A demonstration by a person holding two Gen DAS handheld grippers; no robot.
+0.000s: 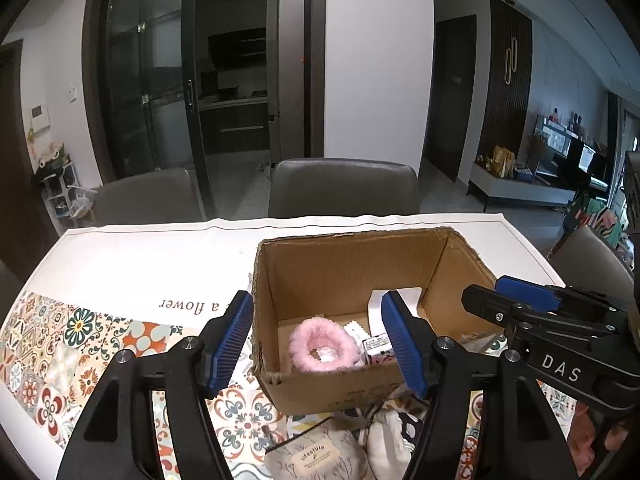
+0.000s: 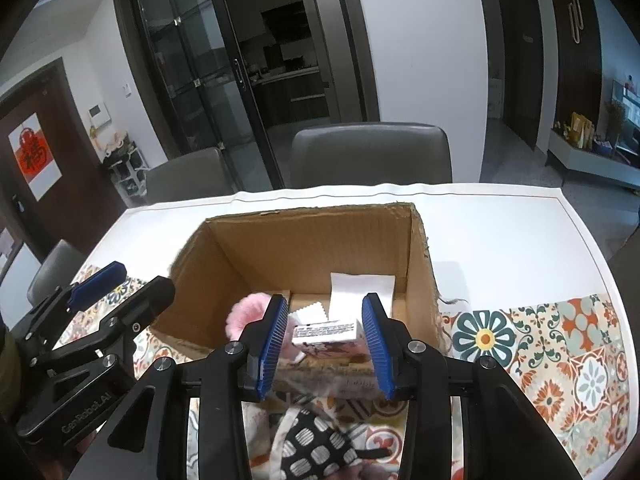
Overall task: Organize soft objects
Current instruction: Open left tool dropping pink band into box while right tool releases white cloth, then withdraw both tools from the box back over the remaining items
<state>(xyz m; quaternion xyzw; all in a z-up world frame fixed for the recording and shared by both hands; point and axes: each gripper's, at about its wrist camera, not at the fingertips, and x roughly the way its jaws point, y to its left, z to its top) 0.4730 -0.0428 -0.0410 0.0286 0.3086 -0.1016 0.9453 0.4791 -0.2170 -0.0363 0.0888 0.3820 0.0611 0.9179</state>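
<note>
Open cardboard box (image 1: 352,276) on the patterned tablecloth (image 1: 80,332), holding a pink fluffy ring (image 1: 322,345), a small printed carton (image 2: 326,332) and white paper slips (image 2: 362,290). Left gripper (image 1: 318,342) and right gripper (image 2: 325,344) both spread and empty above the box's near edge, the ring and carton lower down inside, untouched. Only from the left wrist: a beige "lifestyle" pouch (image 1: 316,458) before the box; only from the right wrist: a black-and-white spotted cloth (image 2: 320,440).

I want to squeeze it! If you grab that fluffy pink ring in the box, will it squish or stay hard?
The pink ring looks furry and puffy, so it would probably squish and spring back. It likely weighs little for its size. Lying flat on the box floor, it seems unlikely to roll, though the fuzz might slip a bit.
</note>
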